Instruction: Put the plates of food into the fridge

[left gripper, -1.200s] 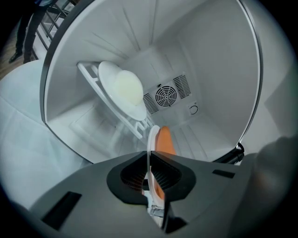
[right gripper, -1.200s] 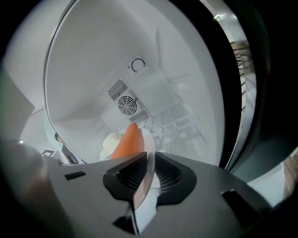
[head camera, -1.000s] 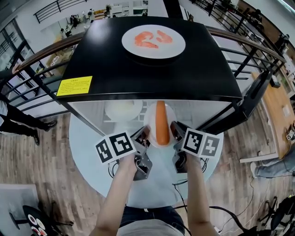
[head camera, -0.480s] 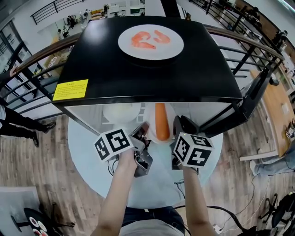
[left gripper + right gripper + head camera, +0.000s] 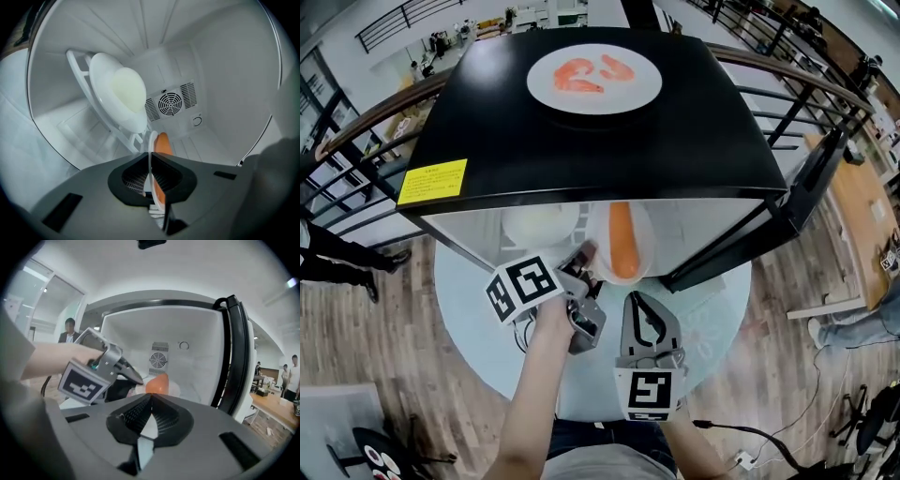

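Plates of food, three in all, each white. One plate [image 5: 647, 66] lies on the black top of the fridge [image 5: 581, 155] toward 12 o'clock in the head view and carries two pink shrimps [image 5: 592, 75]. The other two are inside the open fridge, side by side. The plate at 9 o'clock [image 5: 516, 230] bears a pale, rounded portion [image 5: 127, 89]. The plate at 3 o'clock [image 5: 645, 234] bears one long orange piece [image 5: 622, 239].

Left claw [image 5: 586, 258]: clenched on the near rim of the plate with the orange piece. The thin white edge runs between its jaws in the left gripper view.

Right claw [image 5: 636, 300]: at 6 o'clock of that plate, apart from it, over the round pale counter [image 5: 478, 319]. Its jaws have just been closing and now meet, with nothing between them.

Writing: one yellow label [image 5: 431, 181] at the 8 o'clock corner of the fridge top; its dark print is too small to read. Each of the two claws carries a cube with black-and-white square markers.

Fridge door [image 5: 769, 220]: swung open toward 3 o'clock. One round fan grille [image 5: 169, 103] sits in the rear wall.
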The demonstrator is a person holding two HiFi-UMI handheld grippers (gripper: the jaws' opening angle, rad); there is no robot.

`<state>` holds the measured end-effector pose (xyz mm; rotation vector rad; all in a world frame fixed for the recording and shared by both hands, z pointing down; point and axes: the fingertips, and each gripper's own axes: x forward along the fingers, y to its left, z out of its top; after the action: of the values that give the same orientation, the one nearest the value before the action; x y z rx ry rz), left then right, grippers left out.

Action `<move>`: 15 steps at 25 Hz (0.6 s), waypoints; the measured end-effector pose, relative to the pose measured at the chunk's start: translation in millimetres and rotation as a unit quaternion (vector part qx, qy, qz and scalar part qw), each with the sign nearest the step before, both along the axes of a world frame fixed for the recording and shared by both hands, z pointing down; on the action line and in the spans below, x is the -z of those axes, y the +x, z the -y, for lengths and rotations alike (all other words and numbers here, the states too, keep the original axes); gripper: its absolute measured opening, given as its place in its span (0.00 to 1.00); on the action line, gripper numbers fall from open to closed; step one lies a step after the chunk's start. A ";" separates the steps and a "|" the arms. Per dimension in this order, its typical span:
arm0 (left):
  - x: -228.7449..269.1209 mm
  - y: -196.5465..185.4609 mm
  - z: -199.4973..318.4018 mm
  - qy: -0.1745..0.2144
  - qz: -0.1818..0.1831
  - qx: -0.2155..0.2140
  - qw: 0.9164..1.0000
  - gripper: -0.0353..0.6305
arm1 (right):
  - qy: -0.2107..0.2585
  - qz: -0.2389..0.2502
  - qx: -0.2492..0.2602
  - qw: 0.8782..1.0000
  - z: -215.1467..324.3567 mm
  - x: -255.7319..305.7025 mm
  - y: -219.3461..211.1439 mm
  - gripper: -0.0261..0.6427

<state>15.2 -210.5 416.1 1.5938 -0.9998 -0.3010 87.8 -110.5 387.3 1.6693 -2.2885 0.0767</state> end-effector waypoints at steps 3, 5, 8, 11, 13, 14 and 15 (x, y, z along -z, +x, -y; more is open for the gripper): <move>0.7 0.5 -1.2 -0.001 0.000 -0.001 1.000 0.09 | -0.034 0.010 0.012 0.999 -2.8 -21.5 -12.5 0.06; 1.4 1.8 -1.5 -0.001 0.000 -0.002 1.000 0.09 | -0.043 0.023 0.012 0.999 2.6 -25.0 -13.7 0.06; 1.9 2.3 -0.8 0.000 0.001 -0.002 1.000 0.09 | -0.051 0.031 0.008 0.998 13.3 -26.9 -13.2 0.06; 1.4 2.7 1.6 0.003 0.003 -0.006 1.000 0.09 | -0.062 0.045 -0.001 0.997 20.5 -30.5 -10.6 0.06; 2.8 5.2 3.1 0.009 0.014 -0.020 1.000 0.09 | -0.067 0.055 -0.007 0.996 25.2 -32.2 -9.3 0.06; 4.1 6.6 3.6 0.014 0.021 -0.028 0.999 0.09 | -0.069 0.060 -0.010 0.996 28.4 -33.0 -9.0 0.06; 5.1 7.9 3.6 0.018 0.029 -0.035 0.999 0.09 | -0.071 0.064 -0.013 0.995 32.3 -34.0 -8.4 0.06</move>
<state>23.1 -214.1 411.0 1.6746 -0.9844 -0.2274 79.4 -142.8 421.3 1.6657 -2.2918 0.3530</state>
